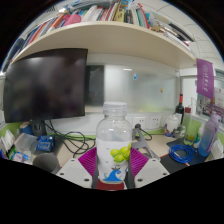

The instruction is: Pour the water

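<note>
Between the gripper's [113,166] two pink pads [88,161] stands an upright clear bottle [114,140], the fingers closed against its sides. Its label [115,155] is green and yellow with a red band below; the writing is unreadable. Beyond it are a dark monitor [44,82] and a bookshelf [110,38].

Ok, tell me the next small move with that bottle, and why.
Probably lift the bottle a little off the desk. It stands upright between the gripper fingers with both pink pads against its sides, so the grip looks made. No cup or other vessel shows just ahead, so raising it clear comes before any carry or tilt toward a pouring spot.
</note>
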The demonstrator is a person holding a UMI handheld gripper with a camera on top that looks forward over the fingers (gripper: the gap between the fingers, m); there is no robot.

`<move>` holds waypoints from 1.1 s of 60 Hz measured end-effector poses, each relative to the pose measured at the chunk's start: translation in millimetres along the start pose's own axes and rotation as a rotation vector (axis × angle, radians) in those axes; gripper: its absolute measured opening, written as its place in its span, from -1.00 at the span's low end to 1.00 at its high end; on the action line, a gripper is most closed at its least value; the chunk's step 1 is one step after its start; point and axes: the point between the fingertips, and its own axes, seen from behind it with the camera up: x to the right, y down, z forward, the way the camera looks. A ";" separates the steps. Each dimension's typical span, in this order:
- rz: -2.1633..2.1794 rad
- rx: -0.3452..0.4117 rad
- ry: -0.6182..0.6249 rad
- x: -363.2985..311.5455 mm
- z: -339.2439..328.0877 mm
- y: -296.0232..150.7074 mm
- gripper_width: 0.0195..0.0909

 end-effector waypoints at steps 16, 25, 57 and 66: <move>-0.005 -0.033 -0.080 -17.1 8.6 45.0 -0.31; 0.015 -0.015 -0.099 -20.7 8.3 57.7 -0.25; -0.074 -0.254 -0.179 -26.9 -86.5 80.6 0.61; -0.066 -0.310 -0.218 -23.7 -141.7 38.9 0.61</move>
